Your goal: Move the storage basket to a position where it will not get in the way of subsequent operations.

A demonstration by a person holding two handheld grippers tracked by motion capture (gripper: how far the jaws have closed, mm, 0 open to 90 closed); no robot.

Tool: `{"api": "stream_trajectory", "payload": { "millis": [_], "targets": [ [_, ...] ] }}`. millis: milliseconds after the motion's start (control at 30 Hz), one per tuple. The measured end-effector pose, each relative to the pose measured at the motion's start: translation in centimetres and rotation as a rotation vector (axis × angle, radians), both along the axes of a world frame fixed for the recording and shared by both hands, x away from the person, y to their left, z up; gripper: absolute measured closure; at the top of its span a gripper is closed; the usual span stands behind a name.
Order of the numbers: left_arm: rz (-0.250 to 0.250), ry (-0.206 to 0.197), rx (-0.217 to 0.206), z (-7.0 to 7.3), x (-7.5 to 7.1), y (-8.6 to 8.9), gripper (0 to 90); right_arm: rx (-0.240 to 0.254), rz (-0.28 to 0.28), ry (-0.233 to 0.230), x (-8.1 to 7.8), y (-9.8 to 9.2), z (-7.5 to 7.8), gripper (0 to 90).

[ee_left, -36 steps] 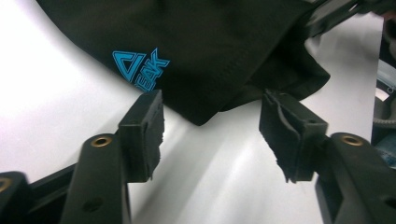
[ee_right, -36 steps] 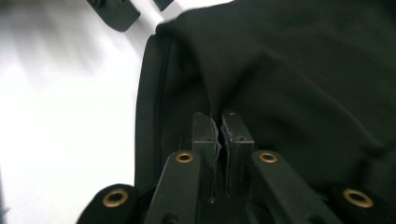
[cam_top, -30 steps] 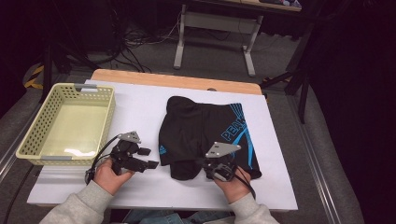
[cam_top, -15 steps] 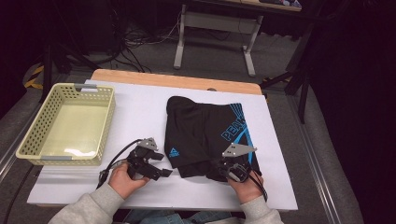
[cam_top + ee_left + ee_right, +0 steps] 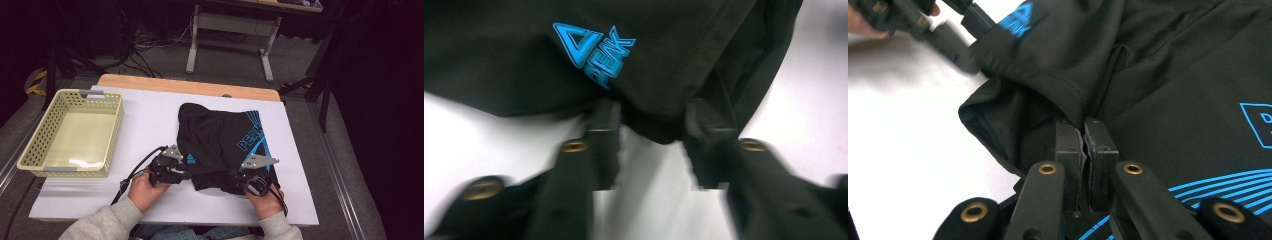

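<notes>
**Soft black shirt gripped at its near hem, left jaws closing in**

High view: a folded black shirt (image 5: 220, 145) with blue lettering lies on the white table (image 5: 150, 120), right of centre, well apart from the yellow basket (image 5: 70, 132) at the left. The left gripper (image 5: 181, 172) meets the shirt's near left edge; the right gripper (image 5: 239, 184) sits at the near hem, each in one of the person's hands.

Left gripper view: the blue logo (image 5: 594, 52) sits just above the two jaws. The jaws have just been closing and now stand narrow but apart, with a fold of the hem hanging between them; blur hides whether the pads already press on it.

Right gripper view: the jaws are clamped together on a pinch of fabric at a seam (image 5: 1083, 120), with the cloth bunched around them.

The shirt looks light, limp and a little slick; it will sag and unfold when lifted. The doubled hem or seam likely gives the surest hold, taking all layers at once.
</notes>
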State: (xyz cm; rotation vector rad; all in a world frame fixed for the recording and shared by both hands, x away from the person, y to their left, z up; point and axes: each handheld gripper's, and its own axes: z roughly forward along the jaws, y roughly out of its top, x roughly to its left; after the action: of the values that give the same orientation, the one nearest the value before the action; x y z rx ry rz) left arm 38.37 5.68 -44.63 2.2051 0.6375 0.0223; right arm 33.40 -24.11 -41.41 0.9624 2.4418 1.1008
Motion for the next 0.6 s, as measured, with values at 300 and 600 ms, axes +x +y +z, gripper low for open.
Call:
{"api": "stream_trajectory", "payload": {
  "millis": [300,600],
  "targets": [
    [0.001,-0.09,-0.001,2.3,-0.7,2.0,84.9,0.028,0.033,-0.02,-0.4,0.5,0.6,87.6],
    [0.03,-0.141,0.049,4.3,-2.0,4.9,84.8,0.072,0.116,-0.05,-0.9,2.3,1.8,88.4]
  ]
}}
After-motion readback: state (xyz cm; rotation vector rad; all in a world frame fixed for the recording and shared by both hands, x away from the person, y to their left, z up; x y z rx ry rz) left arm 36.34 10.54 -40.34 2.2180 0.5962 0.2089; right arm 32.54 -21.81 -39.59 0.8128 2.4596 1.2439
